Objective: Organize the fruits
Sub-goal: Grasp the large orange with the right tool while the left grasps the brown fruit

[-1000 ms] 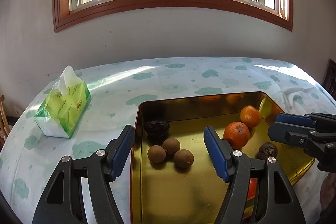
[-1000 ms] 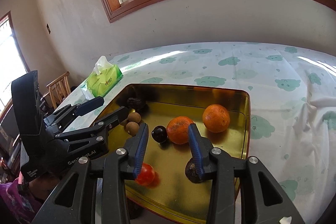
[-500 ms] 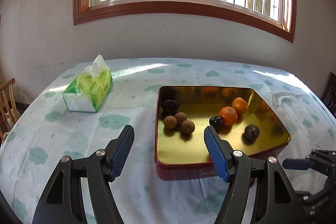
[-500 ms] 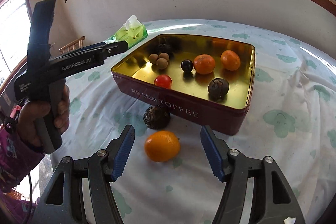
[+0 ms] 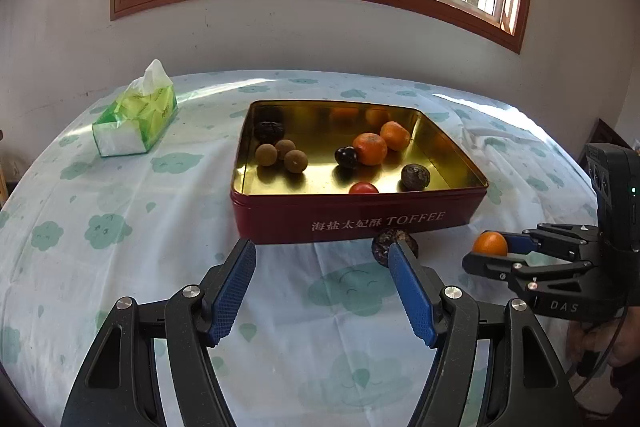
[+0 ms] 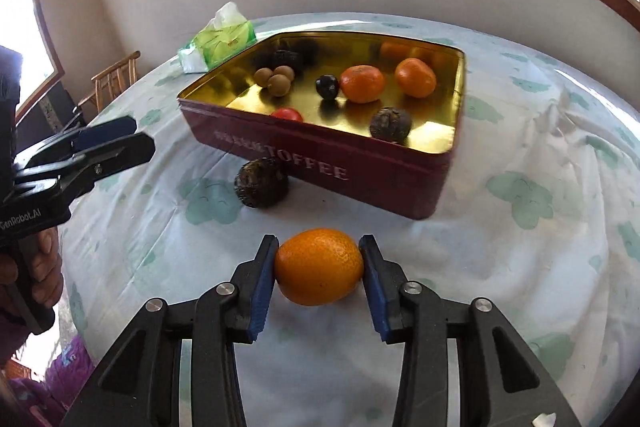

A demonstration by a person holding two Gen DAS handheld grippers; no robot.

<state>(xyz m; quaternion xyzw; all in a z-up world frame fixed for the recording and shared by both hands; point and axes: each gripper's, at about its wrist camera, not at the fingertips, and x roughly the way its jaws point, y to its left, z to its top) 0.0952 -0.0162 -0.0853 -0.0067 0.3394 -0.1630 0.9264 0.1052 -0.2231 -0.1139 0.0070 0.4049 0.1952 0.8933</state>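
Fruit mostly sits in the tin [image 6: 432, 183]. Right gripper [image 6: 319, 269], jaws just closed, pinches an orange [image 6: 319, 271] near the table's [image 6: 540, 287] front edge. Left gripper [image 5: 322, 291] is spread, empty. Dark fruit [image 6: 261, 183] beside the tin's front wall remains.

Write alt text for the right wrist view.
The right tongs grip an orange over a cloud-print tablecloth. Behind it sits a red toffee tin holding fruit, with a dark wrinkled fruit lying outside it.
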